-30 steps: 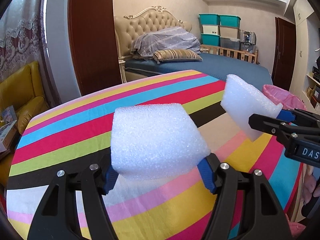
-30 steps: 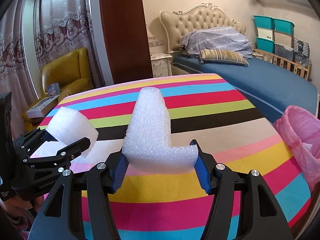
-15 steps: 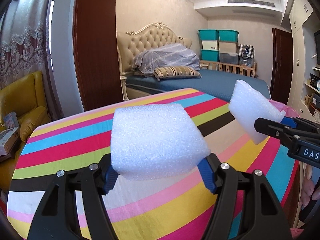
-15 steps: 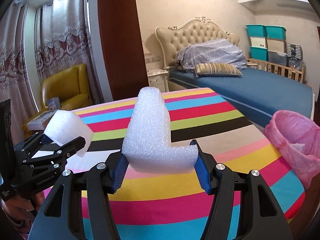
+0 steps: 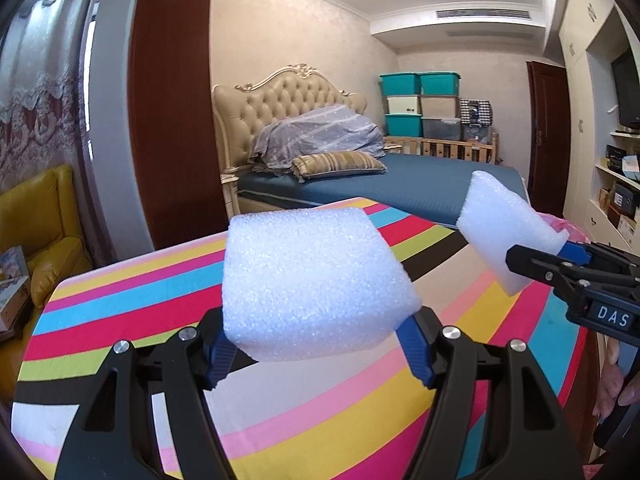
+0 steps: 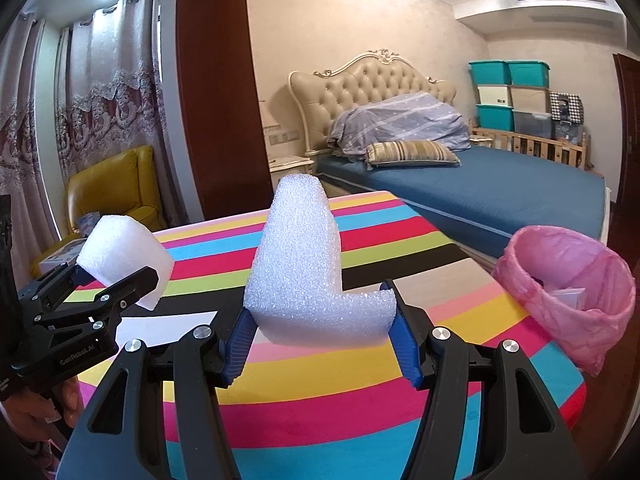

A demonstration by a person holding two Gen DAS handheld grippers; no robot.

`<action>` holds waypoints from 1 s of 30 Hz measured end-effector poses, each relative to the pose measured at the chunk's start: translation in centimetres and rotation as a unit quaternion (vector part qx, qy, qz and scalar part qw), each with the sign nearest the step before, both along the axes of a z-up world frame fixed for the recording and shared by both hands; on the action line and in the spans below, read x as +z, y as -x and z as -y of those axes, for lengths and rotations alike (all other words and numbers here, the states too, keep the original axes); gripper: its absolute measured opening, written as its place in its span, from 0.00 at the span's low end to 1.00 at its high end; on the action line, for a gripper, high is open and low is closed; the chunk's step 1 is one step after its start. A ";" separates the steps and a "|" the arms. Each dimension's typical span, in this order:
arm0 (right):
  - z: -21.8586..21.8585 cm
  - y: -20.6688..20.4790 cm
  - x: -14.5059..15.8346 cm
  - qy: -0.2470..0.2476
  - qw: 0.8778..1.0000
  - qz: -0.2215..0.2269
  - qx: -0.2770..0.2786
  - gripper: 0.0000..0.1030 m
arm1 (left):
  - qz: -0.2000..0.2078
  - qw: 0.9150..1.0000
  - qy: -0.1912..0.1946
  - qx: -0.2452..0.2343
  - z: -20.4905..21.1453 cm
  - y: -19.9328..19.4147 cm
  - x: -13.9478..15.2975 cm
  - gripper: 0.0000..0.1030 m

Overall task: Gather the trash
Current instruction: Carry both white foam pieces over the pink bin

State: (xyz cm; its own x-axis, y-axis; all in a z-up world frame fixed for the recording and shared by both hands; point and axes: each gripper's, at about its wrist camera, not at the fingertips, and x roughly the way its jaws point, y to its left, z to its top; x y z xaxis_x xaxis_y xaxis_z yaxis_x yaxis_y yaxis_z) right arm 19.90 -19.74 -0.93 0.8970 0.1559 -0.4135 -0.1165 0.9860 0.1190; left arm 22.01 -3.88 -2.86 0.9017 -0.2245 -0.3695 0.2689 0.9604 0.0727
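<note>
Above striped cloth [image 6: 360, 408], grainy L-shaped foam [image 6: 304, 272] and blocky foam [image 5: 312, 284].

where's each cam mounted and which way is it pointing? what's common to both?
Left wrist: sits on the left gripper, looking forward over the striped table to the bed; its fingers clamp a foam block, with the right gripper at right.
Right wrist: sits on the right gripper, same heading; its fingers clamp an L-shaped foam piece, with the left gripper and a hand at left, pink bin bag at right.
Shared: table, bed, both foam pieces.
</note>
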 end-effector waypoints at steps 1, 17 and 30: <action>0.2 0.0 0.0 -0.001 1.000 0.000 -0.003 0.56 | 0.001 1.000 0.000 -0.005 0.4 -0.1 0.1 0.65; 4.4 -0.5 -1.1 -0.022 0.999 0.001 -0.050 0.56 | 0.000 0.997 -0.020 -0.068 5.4 -1.5 -0.5 0.65; 10.6 -0.6 -1.2 -0.028 0.992 0.005 -0.120 0.56 | -0.019 0.990 -0.034 -0.135 12.2 -4.8 -0.6 0.65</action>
State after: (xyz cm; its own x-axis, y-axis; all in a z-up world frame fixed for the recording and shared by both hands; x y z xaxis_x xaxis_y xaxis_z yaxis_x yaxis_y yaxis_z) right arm 20.49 -30.37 -2.14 0.9155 -0.0408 -0.4003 0.1198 0.9774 0.1742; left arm 26.79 -16.05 -3.51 0.7969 -0.4289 -0.4255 0.5194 0.8460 0.1200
